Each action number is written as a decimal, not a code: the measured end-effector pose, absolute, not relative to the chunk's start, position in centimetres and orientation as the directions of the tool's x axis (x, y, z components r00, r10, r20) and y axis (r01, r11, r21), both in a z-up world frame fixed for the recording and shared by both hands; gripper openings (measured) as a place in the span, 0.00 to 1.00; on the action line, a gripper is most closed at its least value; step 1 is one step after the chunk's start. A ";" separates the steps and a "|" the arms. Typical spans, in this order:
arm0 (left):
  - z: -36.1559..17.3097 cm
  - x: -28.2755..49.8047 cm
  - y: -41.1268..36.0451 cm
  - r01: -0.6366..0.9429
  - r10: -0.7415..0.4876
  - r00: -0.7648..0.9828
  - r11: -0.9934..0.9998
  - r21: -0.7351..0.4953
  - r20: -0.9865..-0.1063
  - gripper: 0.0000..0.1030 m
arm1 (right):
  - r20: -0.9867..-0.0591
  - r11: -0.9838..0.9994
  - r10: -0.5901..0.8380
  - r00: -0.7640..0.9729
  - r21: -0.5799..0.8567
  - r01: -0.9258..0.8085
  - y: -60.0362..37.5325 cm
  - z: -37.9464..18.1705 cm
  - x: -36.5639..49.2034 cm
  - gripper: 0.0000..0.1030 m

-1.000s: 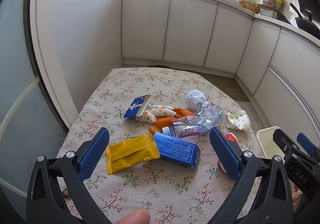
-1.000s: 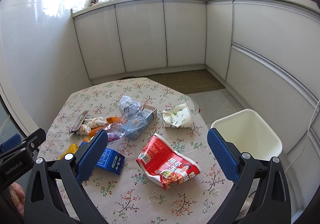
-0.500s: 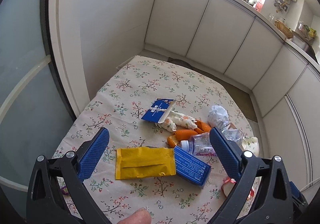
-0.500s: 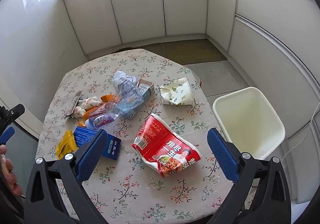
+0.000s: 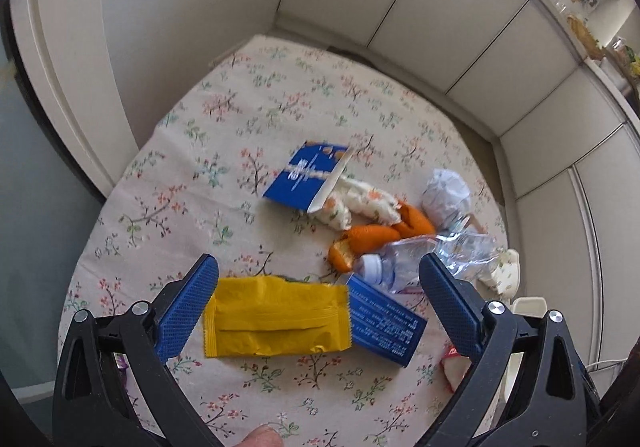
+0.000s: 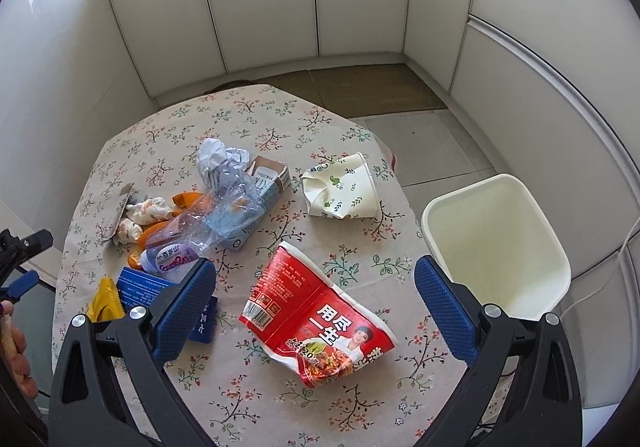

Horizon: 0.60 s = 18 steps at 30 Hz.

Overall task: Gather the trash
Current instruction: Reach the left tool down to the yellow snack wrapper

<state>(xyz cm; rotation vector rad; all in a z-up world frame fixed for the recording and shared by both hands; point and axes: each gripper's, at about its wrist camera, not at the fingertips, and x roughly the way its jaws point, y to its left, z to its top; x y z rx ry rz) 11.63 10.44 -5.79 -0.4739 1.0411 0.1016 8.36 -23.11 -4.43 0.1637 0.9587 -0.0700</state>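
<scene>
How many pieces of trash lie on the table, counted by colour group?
Blue: 3, flat blue pack, dark blue box, light blue carton
Yellow or orange: 2, yellow wrapper, orange peel
Red: 1, noodle cup
White or clear: 4, crumpled paper, tissue, paper cup, bottle
Total: 10

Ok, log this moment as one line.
left gripper: open, over yellow wrapper | right gripper: open, over red noodle cup | bin: empty | trash on table

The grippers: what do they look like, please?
Both the left gripper and the right gripper share one design: black triangular arms with cut-outs and silver bolts, ending in blue fingers with a dimpled texture. No sleeves or cables are visible.
</scene>
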 end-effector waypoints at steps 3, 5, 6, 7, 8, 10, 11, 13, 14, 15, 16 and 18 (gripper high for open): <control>-6.6 11.8 11.3 -0.323 -0.113 0.467 0.901 -0.288 -0.877 0.94 | -0.834 0.980 0.034 0.551 0.136 0.145 -23.8 -5.3 9.0 0.94; -7.1 12.0 12.0 -0.338 -0.072 0.432 0.911 -0.236 -0.899 0.94 | -0.832 0.974 0.060 0.551 0.170 0.151 -24.4 -5.5 9.3 0.94; -7.4 12.1 12.4 -0.345 -0.069 0.412 0.911 -0.226 -0.909 0.94 | -0.833 0.971 0.074 0.548 0.186 0.153 -24.7 -5.6 9.4 0.94; -7.7 12.2 12.9 -0.348 -0.079 0.398 0.909 -0.230 -0.914 0.94 | -0.836 0.965 0.095 0.541 0.210 0.154 -25.0 -5.8 9.6 0.94; -8.1 12.3 13.2 -0.353 -0.086 0.383 0.906 -0.232 -0.920 0.94 | -0.838 0.961 0.113 0.534 0.229 0.156 -25.1 -6.1 9.8 0.94; -9.1 12.5 13.7 -0.362 -0.094 0.353 0.904 -0.229 -0.931 0.94 | -0.842 0.950 0.144 0.520 0.264 0.164 -25.3 -6.6 10.2 0.94; -9.5 12.7 13.7 -0.357 -0.095 0.332 0.908 -0.218 -0.938 0.94 | -0.844 0.944 0.158 0.513 0.281 0.171 -25.4 -6.8 10.4 0.94; -10.5 13.2 12.5 -0.279 -0.089 0.263 0.946 -0.164 -0.961 0.94 | -0.844 0.937 0.172 0.508 0.300 0.181 -25.6 -7.0 10.5 0.94; -11.0 13.3 11.8 -0.229 -0.082 0.235 0.964 -0.138 -0.968 0.94 | -0.844 0.935 0.172 0.507 0.303 0.186 -25.7 -7.1 10.6 0.94; -11.3 13.3 10.8 -0.160 -0.065 0.208 0.982 -0.099 -0.976 0.94 | -0.845 0.934 0.173 0.507 0.304 0.189 -25.8 -7.1 10.6 0.94; -11.6 13.0 9.7 -0.086 -0.037 0.193 0.995 -0.055 -0.981 0.94 | -0.845 0.932 0.174 0.505 0.307 0.191 -25.9 -7.1 10.7 0.94; -12.2 12.5 7.8 0.046 0.016 0.175 0.999 0.025 -0.984 0.94 | -0.846 0.930 0.179 0.502 0.312 0.194 -26.0 -7.2 10.7 0.94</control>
